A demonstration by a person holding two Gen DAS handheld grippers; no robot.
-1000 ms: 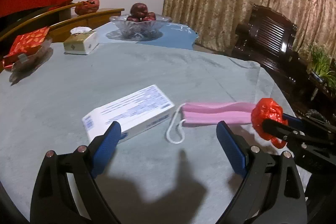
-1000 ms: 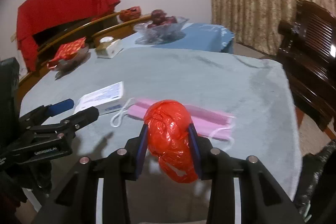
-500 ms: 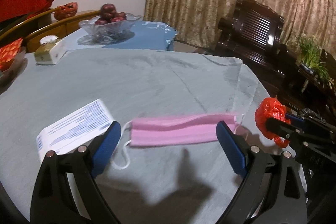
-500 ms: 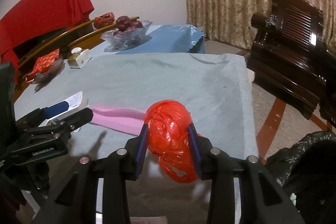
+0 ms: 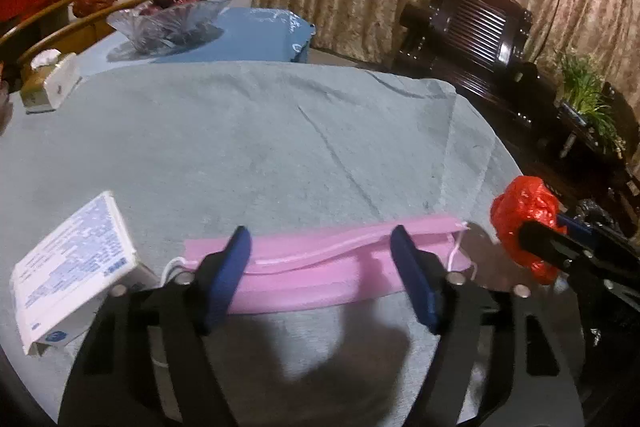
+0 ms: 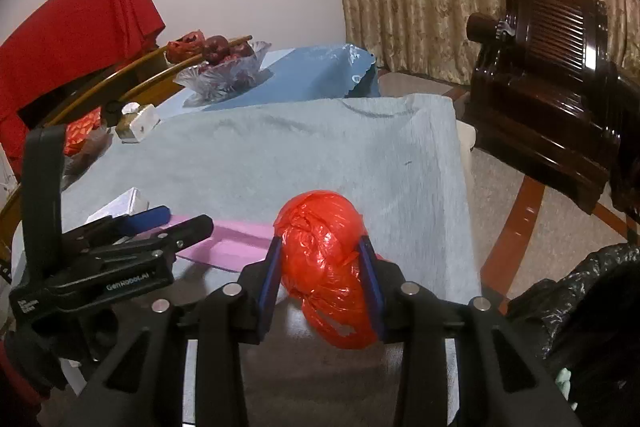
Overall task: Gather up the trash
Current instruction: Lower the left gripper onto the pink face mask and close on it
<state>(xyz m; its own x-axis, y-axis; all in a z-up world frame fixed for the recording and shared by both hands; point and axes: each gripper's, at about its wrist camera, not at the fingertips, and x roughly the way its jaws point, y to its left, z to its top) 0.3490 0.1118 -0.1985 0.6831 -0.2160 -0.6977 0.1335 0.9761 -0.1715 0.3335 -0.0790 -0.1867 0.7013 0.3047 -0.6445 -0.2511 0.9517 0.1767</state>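
A pink face mask (image 5: pixel 320 267) lies flat on the grey tablecloth (image 5: pixel 240 147) near the front edge. My left gripper (image 5: pixel 320 247) hangs over its middle with the blue fingers (image 5: pixel 234 267) astride it; the jaws are closing, the mask is between them, and the pads do not press on it. A white printed box (image 5: pixel 72 267) lies just left of the mask. My right gripper (image 6: pixel 320 243) is shut on a crumpled red plastic bag (image 6: pixel 324 267), held above the table's right corner. From the left wrist that red bag (image 5: pixel 524 207) shows to the right of the mask.
A glass fruit bowl (image 5: pixel 172 19) and a tissue box (image 5: pixel 48 87) stand at the table's far side. A black trash bag (image 6: pixel 580 307) sits on the floor at the right, below the table edge. A dark wooden chair (image 6: pixel 552 67) stands beyond it.
My left gripper slid right, from beside the white box to over the mask, and its jaws narrowed. The right gripper carried the red bag rightward toward the table corner.
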